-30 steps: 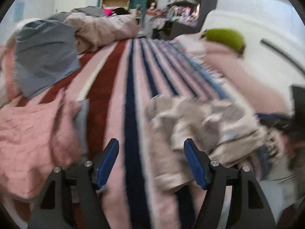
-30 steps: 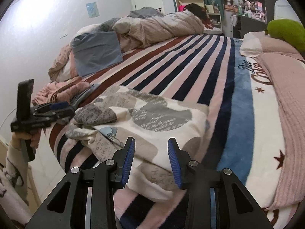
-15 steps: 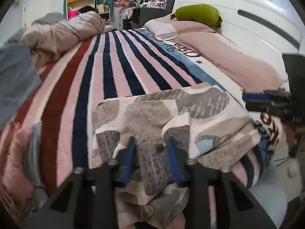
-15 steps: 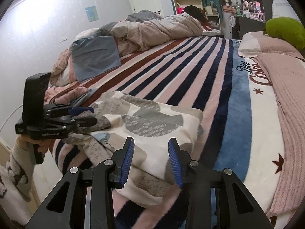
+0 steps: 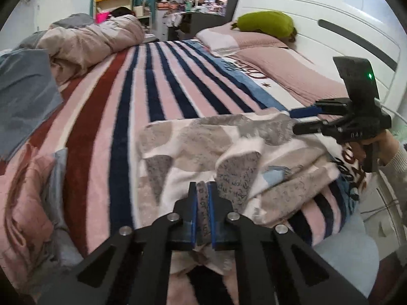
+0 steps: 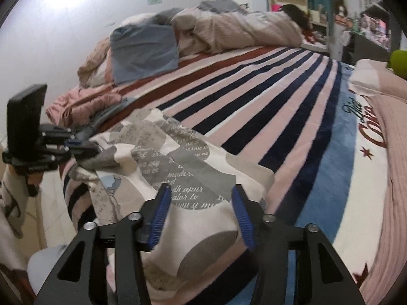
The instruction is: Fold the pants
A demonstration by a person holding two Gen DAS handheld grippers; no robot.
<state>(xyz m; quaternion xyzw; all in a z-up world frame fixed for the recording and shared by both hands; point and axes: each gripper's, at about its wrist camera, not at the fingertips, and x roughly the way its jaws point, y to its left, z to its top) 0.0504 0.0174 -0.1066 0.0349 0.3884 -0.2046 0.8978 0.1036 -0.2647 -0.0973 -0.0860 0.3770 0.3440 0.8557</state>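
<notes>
The pants (image 5: 203, 147) are cream with grey and beige printed patches and lie bunched at the near edge of the striped bed; they also show in the right wrist view (image 6: 183, 157). My left gripper (image 5: 202, 190) is shut on a fold of the pants at their near left edge, and it shows in the right wrist view (image 6: 81, 147). My right gripper (image 6: 199, 198) is open, its fingers either side of the pants' near right edge. In the left wrist view the right gripper (image 5: 300, 120) reaches to the pants' far corner.
The striped blanket (image 5: 152, 96) covers the bed. A pink garment (image 5: 25, 203) and a blue-grey cloth (image 5: 23, 94) lie at the left. A rumpled beige duvet (image 6: 236, 30) lies at the far end. Pink pillows (image 5: 279, 61) and a green cushion (image 5: 264, 24) lie by the white headboard (image 5: 330, 25).
My left gripper moved onto the pants and closed on a fold. My right gripper opened wider over the pants' edge.
</notes>
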